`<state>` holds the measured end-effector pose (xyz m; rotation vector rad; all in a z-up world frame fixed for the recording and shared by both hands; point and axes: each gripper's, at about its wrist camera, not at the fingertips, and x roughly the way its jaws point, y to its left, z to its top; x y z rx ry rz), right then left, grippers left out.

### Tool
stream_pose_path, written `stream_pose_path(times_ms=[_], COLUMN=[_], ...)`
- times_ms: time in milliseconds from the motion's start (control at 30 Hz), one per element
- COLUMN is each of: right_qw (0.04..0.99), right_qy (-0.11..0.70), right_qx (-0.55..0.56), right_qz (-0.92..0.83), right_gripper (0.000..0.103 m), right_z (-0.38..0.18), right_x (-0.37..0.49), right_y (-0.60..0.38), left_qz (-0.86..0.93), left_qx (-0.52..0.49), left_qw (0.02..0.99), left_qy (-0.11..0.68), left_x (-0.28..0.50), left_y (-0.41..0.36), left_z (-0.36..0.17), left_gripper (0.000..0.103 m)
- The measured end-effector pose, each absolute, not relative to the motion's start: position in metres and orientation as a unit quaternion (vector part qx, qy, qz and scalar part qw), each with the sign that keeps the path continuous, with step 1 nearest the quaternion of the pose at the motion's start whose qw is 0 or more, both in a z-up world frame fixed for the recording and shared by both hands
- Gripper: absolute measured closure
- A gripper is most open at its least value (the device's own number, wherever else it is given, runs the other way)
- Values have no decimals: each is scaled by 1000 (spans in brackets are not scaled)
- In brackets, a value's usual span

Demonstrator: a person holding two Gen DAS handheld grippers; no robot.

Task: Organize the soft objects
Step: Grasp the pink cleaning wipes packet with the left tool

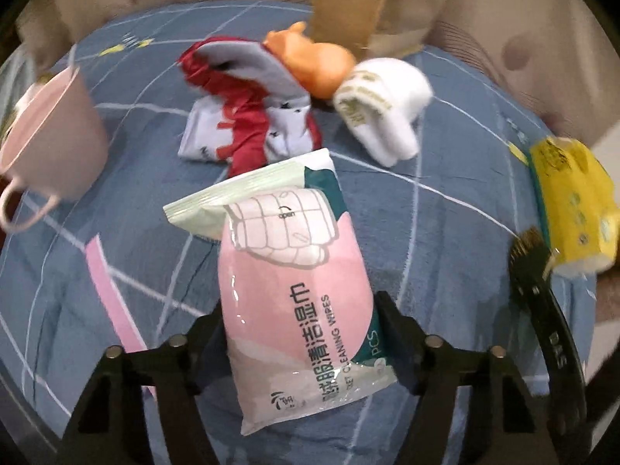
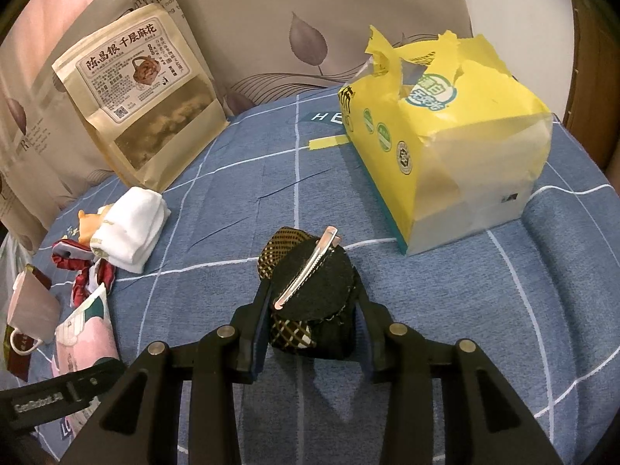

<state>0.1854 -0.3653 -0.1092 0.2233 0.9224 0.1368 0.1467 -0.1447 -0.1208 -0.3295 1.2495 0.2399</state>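
Bedding fills both views: a blue sheet (image 1: 445, 232) with pale grid lines, strewn with soft things.

In the left wrist view the left gripper (image 1: 300, 333) stands wide, its 2 black fingers on either side of a pink wet-wipe pack (image 1: 294, 294). The pack lies lengthwise between them, and whether the pads touch it cannot be told. Beyond the pack, toward the far side, lies a red and white cloth bundle (image 1: 248, 124), with an orange plush toy (image 1: 310, 62) just behind it and a white rolled towel (image 1: 383, 104) to its right, touching the toy. A pink basket (image 1: 50, 135) sits at the left edge, tilted. A yellow tissue pack (image 1: 573, 201) lies at the right edge.

In the right wrist view the right gripper (image 2: 310, 310) is narrowed onto a dark fabric hair clip (image 2: 310, 286), whose checked brown and black cloth sits between the 2 fingers; both pads press its sides. A silver metal clasp (image 2: 306, 267) runs across its upper face. The clip rests low over the sheet, in the near middle of the bed. The yellow tissue pack (image 2: 457, 135) stands far right, its plastic top torn open. A brown paper snack bag (image 2: 139, 93) leans upright against the leaf-patterned fabric (image 2: 271, 19) at the far left. The white towel (image 2: 131, 224) lies near it, well apart from the clip.
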Motion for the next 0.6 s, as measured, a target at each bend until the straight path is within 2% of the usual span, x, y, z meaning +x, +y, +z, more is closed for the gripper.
stream_pose_path(times_ms=[67, 133, 600], right_qw=[887, 887, 888], right_qy=[444, 444, 447], right_qx=[107, 107, 87], right_qz=[66, 66, 57], right_gripper=[66, 66, 66], right_z=[-109, -109, -109], right_x=[185, 185, 187], right_y=[-365, -365, -360], left_qz=[88, 73, -35], left_qx=[-150, -148, -105], left_qw=[796, 797, 828], left_qy=[579, 581, 550], left_x=[147, 148, 129], left_y=[-136, -130, -103], left_z=[-117, -113, -60], left_gripper=[43, 44, 44])
